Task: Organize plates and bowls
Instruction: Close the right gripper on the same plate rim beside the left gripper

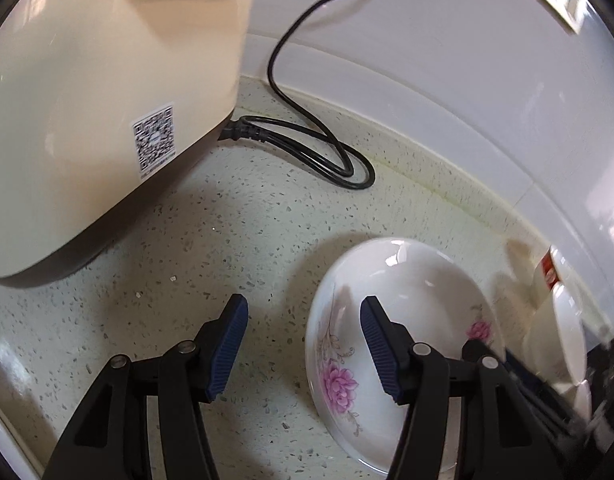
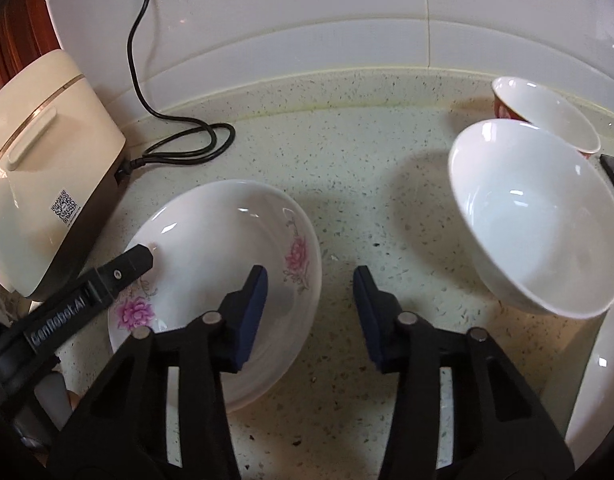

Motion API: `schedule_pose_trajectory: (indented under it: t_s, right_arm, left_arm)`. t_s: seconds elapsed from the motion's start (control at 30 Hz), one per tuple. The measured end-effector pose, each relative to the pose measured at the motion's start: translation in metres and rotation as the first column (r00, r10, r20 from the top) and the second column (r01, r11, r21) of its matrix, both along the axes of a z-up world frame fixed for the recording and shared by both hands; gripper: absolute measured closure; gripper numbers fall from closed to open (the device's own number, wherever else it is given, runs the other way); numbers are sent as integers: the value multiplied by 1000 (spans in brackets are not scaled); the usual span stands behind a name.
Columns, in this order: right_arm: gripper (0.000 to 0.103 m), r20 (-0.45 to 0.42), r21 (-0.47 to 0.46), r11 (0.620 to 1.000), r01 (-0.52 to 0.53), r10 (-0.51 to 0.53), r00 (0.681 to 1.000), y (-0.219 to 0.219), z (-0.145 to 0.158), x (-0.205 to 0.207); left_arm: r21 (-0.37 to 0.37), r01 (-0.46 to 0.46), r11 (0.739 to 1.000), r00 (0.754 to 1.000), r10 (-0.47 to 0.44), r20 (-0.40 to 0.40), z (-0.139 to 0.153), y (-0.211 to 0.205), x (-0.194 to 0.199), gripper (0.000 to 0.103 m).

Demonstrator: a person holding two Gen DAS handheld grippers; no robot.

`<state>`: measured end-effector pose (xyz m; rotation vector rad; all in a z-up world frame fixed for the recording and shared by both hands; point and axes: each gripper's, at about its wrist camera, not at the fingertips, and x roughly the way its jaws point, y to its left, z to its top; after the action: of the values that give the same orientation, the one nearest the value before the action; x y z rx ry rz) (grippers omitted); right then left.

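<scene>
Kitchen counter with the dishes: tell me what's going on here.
A person is sorting dishes with a hand-held tool in each hand. The left tool is open, one finger over the flowered plate and one outside its rim, gripping nothing. The right tool is also open and empty, over the speckled counter between that plate and a large white bowl. A smaller bowl sits behind it. A cream rice cooker stands left.

Two black plastic two-finger grippers, left (image 1: 303, 346) and right (image 2: 310, 314), with ribbed blue pads (image 1: 227, 350), silver pivot screws (image 2: 407, 318).
</scene>
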<state>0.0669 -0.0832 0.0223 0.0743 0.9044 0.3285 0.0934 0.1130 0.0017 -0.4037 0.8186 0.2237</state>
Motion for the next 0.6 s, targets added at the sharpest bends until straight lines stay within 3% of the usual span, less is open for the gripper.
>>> schedule_pose_trajectory:
  t_s: [0.2, 0.27, 0.33, 0.4, 0.6]
  right_arm:
    - [65, 0, -37, 996, -79, 79, 997, 14, 0, 4]
    - [66, -4, -31, 995, -91, 91, 996, 13, 0, 3]
    - [69, -1, -36, 994, -101, 101, 995, 13, 0, 1]
    - [70, 5, -46, 993, -110, 110, 994, 13, 0, 0]
    - [80, 24, -24, 994, -111, 112, 993, 4, 3, -9]
  left_arm:
    - [116, 25, 993, 999, -20, -44, -4, -13, 5, 45]
    - [115, 42, 992, 998, -38, -40, -3, -14, 4, 56]
    - [91, 86, 992, 996, -84, -25, -4, -16, 2, 76]
    - [125, 97, 987, 995, -94, -29, -3, -21, 0, 76]
    - [121, 83, 989, 997, -81, -20, -4, -20, -7, 76]
